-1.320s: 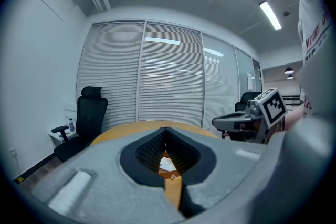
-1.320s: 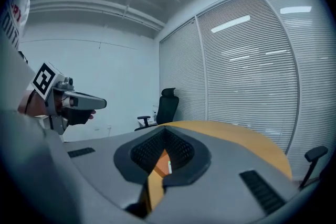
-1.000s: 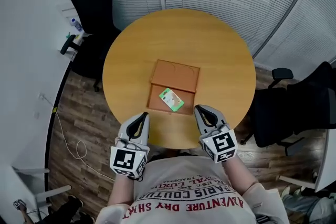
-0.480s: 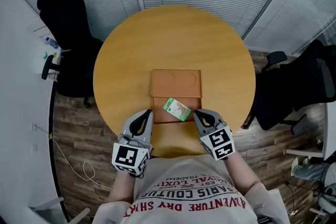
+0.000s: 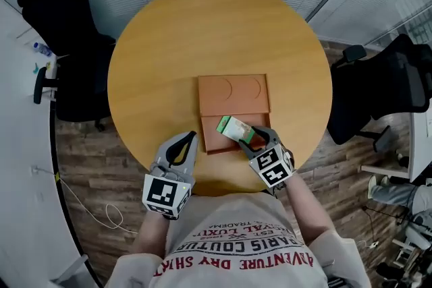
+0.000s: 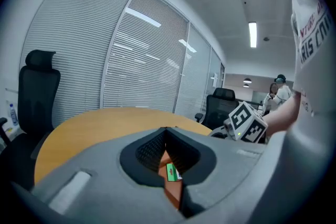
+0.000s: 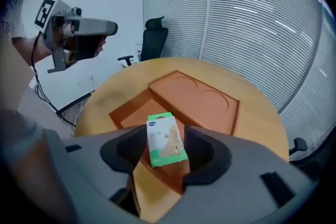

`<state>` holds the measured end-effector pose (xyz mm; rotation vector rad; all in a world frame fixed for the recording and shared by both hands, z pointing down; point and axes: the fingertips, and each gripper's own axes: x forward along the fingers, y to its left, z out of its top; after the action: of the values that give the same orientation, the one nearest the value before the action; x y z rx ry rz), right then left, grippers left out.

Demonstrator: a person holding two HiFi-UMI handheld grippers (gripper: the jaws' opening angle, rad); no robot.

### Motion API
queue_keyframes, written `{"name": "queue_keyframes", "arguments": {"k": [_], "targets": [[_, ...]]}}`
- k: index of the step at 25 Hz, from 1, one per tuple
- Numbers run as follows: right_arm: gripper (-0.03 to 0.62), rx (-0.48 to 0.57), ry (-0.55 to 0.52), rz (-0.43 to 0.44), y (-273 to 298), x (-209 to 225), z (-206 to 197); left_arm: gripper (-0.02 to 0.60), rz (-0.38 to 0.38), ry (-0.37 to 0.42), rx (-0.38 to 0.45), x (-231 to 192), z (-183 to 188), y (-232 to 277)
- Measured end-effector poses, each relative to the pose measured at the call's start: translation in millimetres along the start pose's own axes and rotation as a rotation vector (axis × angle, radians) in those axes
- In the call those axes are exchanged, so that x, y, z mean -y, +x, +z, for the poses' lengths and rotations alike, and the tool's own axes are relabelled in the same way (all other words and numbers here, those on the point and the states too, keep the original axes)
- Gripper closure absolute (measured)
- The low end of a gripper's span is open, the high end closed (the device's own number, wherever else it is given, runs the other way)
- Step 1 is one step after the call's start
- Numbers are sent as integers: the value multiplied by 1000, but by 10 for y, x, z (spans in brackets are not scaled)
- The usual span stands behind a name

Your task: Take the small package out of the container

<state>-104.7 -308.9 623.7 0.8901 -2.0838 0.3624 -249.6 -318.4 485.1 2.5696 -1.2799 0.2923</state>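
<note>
Right tool (image 5: 260, 139), its jaws just opened, has dropped astride the small green-and-white package (image 7: 166, 140) lying in the orange tray (image 5: 233, 94). Left tool (image 5: 183, 142) hovers pressed together. A grasp looks near.

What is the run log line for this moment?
right hand-held gripper: jaws just opened, small package between them, ungripped | small package: inside container | left hand-held gripper: shut, empty

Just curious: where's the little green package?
Head view: the package lies in the orange tray's near section, between the right gripper's jaws, which have just been opening.
</note>
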Motion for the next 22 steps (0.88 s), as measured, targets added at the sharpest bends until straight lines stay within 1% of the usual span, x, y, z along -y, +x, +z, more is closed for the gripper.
{"name": "queue_keyframes", "arguments": {"k": [1, 3, 5, 7, 10, 12, 19, 22], "targets": [[354, -10, 1, -1, 74, 14, -4, 569, -7, -7, -5, -26, -38, 23], [288, -39, 5, 28, 212, -1, -22, 569, -23, -21, -18, -56, -115, 59], [255, -90, -8, 49, 358, -16, -54, 569, -31, -32, -29, -98, -181, 79], [230, -157, -50, 57, 521, -26, -108, 569, -27, -48, -32, -167, -228, 82], [212, -255, -128, 82, 738, -73, -229, 569, -14, -72, -33, -258, -276, 77], [207, -300, -148, 98, 821, -78, -316, 569, -10, -73, -35, -268, -294, 92], [207, -375, -102, 100, 944, -91, -414, 569, 9, -72, -46, -323, -314, 45], [207, -375, -100, 117, 962, -92, -414, 569, 21, -74, -46, -369, -318, 30]]}}
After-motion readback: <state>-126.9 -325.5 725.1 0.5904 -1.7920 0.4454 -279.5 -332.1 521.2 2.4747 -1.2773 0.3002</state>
